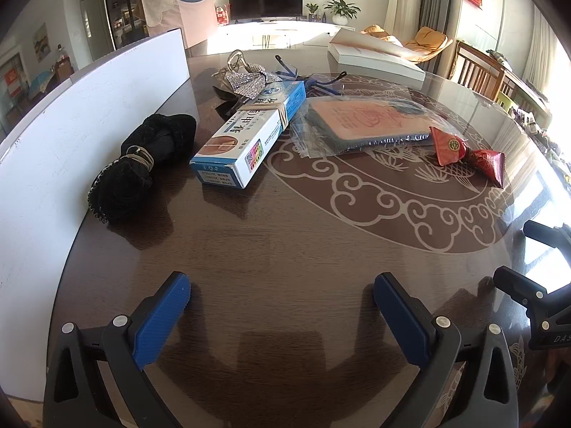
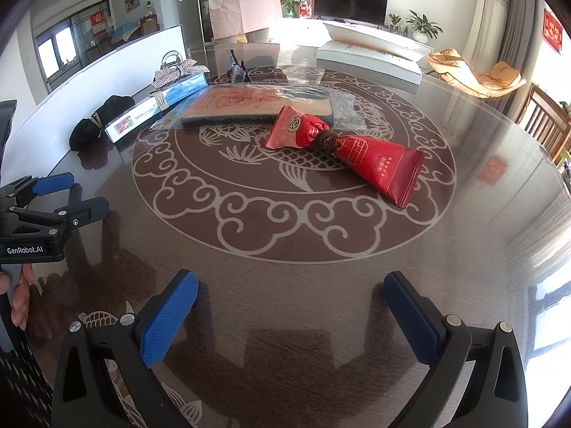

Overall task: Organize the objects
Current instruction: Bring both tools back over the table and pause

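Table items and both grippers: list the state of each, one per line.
Left gripper: open, empty, above the table.
Right gripper: open, empty.
Black cloth bundle: rolled, tied with a band.
Blue-and-white box: closed, lying flat, rubber-banded.
Red snack packets: two, tied together at the middle.
Plastic-bagged pad: lying flat in its bag.
White box: lid ajar.

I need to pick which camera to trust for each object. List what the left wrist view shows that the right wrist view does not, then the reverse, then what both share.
Left wrist view only: the blue-framed glasses lie clearly visible behind the box; the right gripper enters at the edge.

Right wrist view only: the cord around the red packets, the left gripper from the side, and the hand holding it.

Both: black bundle, blue-and-white box, bagged pink pad, and white box on the table.
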`<act>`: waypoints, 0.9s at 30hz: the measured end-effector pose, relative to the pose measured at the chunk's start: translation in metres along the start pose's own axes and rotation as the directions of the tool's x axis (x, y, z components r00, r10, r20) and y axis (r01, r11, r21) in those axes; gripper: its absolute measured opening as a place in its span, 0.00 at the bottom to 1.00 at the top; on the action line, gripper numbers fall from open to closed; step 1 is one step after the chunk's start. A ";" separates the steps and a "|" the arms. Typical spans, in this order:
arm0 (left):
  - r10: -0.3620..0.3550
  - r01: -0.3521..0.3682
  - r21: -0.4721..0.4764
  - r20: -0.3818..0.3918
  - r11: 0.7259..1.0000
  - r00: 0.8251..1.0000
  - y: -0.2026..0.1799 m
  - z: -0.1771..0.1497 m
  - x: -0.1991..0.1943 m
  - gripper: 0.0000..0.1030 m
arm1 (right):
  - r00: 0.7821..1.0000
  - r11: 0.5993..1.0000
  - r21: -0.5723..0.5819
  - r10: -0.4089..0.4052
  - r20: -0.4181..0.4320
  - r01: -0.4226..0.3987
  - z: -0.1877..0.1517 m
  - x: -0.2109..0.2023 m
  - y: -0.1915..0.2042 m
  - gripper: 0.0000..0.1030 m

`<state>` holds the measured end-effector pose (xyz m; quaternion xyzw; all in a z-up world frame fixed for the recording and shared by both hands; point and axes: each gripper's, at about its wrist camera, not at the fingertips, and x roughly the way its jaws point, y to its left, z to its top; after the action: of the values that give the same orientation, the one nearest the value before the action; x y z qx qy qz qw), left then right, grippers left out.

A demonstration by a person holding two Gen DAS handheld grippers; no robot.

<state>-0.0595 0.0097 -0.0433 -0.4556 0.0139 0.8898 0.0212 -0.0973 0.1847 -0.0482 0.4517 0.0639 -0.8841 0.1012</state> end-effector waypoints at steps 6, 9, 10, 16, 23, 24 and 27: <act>0.000 0.000 0.000 0.000 1.000 1.000 -0.001 0.001 0.002 1.00 | 1.000 1.000 0.001 -0.001 0.000 0.001 0.000 0.000 0.000 1.00; 0.001 -0.001 -0.001 0.000 1.000 1.000 0.000 0.001 0.001 1.00 | 1.000 1.000 0.001 -0.001 0.000 0.001 0.000 0.000 0.000 1.00; 0.001 -0.001 -0.001 0.000 1.000 1.000 0.000 0.001 0.001 1.00 | 1.000 1.000 0.001 -0.001 0.000 0.001 0.000 0.000 0.000 1.00; 0.000 0.000 0.000 0.001 1.000 1.000 0.001 0.000 0.000 1.00 | 1.000 1.000 0.002 -0.002 0.000 0.002 0.000 0.000 0.000 1.00; 0.000 0.000 0.001 0.000 1.000 1.000 0.001 0.001 0.001 1.00 | 1.000 1.000 0.003 -0.002 -0.001 0.002 0.000 0.000 0.000 1.00; 0.000 0.000 0.001 0.000 1.000 1.000 0.001 0.001 0.001 1.00 | 1.000 1.000 0.003 -0.003 -0.001 0.003 0.000 0.000 0.000 1.00; -0.001 0.001 0.001 0.001 1.000 1.000 0.001 0.001 0.001 1.00 | 1.000 1.000 0.004 -0.002 -0.001 0.002 0.000 0.000 0.000 1.00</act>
<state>-0.0606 0.0092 -0.0436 -0.4554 0.0140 0.8899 0.0218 -0.0969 0.1852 -0.0482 0.4523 0.0625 -0.8841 0.0995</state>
